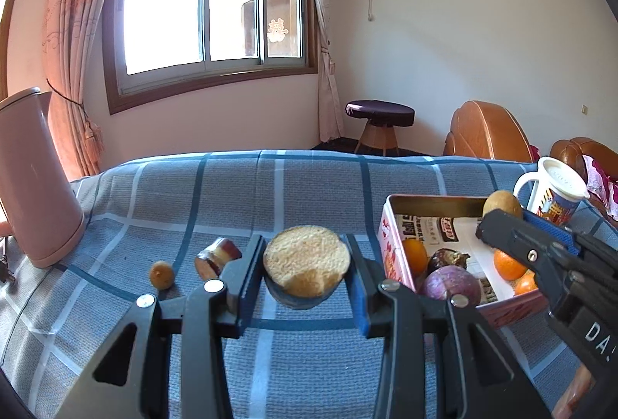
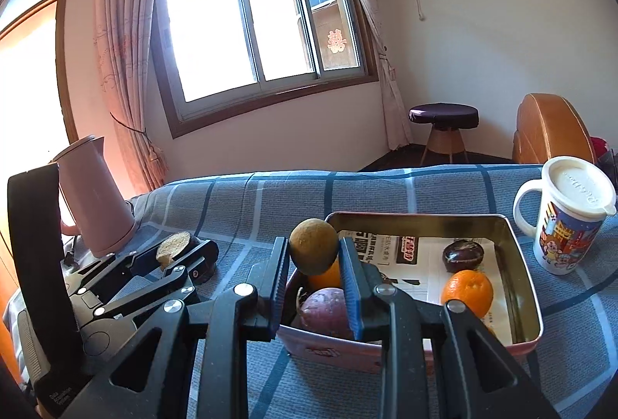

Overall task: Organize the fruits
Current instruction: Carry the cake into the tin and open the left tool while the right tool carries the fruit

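While the left gripper [image 1: 307,266] hung above the checked cloth [image 1: 270,187] of the bench, its fingers [image 1: 247,276] were clamped on a cut eggplant piece [image 1: 307,264]. The pale cut face looked toward the camera, and the dark skin showed below it. The piece sat squarely between the two blue pads, pressed on both sides and clear of the cloth. From the right wrist view the same piece [image 2: 172,249] showed at the tips of the left gripper [image 2: 174,256], to the left of the tin [image 2: 525,303].

The right gripper [image 2: 313,256] was clenched on a round brown-green fruit [image 2: 313,246]. That fruit sat high between the fingers [image 2: 353,287], near their tips, held in the air over the near left corner of the tin. In the left wrist view the fruit [image 1: 502,204] peeked out past the right gripper [image 1: 510,222] above the tin [image 1: 390,245].

Inside the tin, on printed paper, lay a purple onion [image 2: 326,311] directly under the held fruit, an orange [image 2: 467,291] toward the right, a second orange [image 2: 328,276] partly hidden behind the fingers, and a dark eggplant piece [image 2: 462,255] farther back.

On the cloth left of the left gripper lay a small yellowish fruit [image 1: 161,274] and a red-brown cut chunk [image 1: 218,256]. A pink kettle [image 1: 34,179] stood at the far left, and a lidded mug [image 1: 556,195] stood beyond the tin on the right.
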{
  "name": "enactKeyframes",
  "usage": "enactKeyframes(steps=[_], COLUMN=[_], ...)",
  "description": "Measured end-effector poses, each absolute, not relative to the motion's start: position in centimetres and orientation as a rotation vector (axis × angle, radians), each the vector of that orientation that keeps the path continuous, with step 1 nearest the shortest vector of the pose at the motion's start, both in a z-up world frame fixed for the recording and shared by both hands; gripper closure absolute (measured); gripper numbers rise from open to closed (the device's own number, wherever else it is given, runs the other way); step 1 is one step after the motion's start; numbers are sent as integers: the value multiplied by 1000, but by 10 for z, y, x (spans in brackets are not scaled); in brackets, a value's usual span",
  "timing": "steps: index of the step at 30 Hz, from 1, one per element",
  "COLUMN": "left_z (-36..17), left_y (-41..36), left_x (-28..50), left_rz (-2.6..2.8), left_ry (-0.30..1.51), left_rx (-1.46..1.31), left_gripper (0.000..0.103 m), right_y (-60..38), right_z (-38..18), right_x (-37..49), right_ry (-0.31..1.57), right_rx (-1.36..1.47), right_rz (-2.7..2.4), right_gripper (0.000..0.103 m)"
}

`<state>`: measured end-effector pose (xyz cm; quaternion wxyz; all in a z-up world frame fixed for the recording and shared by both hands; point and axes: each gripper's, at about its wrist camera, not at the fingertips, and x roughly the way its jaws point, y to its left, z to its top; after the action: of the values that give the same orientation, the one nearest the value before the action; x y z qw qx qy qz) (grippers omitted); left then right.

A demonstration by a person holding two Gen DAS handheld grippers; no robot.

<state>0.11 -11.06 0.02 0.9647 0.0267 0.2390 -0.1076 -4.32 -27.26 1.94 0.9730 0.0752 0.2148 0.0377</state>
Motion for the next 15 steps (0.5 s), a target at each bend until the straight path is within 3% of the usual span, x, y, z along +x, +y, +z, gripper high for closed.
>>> enactKeyframes(steps=[15], left_z=[12], left_y=[-183], left_x=[3], left_rz=[-341], left_ry=[451], left_rx=[76], left_gripper=[62], right_y=[-352], right_z=[22], right_x=[-47], right_ry=[414], right_rx=[155], right_rz=[-89], right_gripper=[75])
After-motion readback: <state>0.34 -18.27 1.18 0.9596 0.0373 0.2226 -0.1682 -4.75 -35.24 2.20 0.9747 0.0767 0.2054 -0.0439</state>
